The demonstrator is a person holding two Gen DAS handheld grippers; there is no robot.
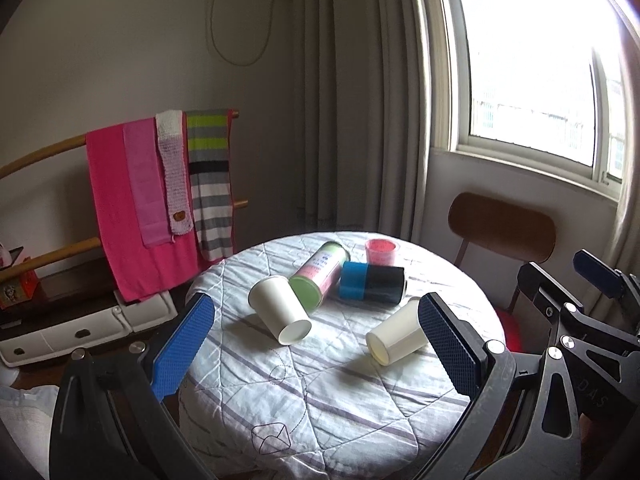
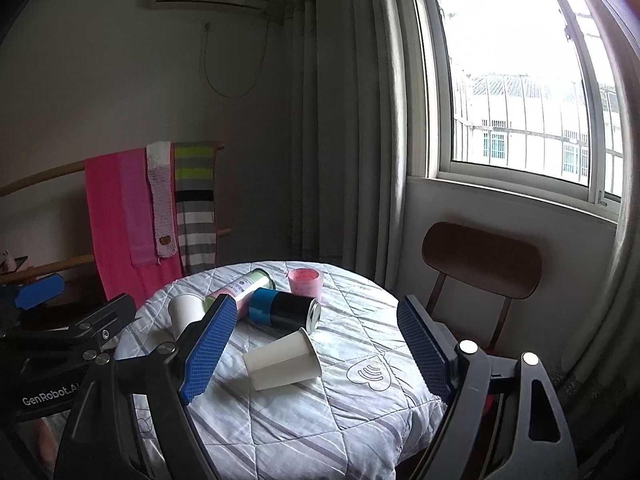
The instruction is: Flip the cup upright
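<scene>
paper cups, two of them, lie tipped on their sides on the quilted table [image 1: 320, 400]: a white cup [image 1: 280, 312] beside the green canister [image 1: 318, 278], and a cream cup [image 2: 282, 360] nearer the front, just before the blue-and-black can [image 2: 284, 310]. both the left gripper [image 1: 316, 354] and right gripper [image 2: 316, 354] hang above the table with jaws wide apart, holding nothing. such cups look light, thin and easily crushed, so a gentle pinch across the mid-wall seems wisest.
</scene>
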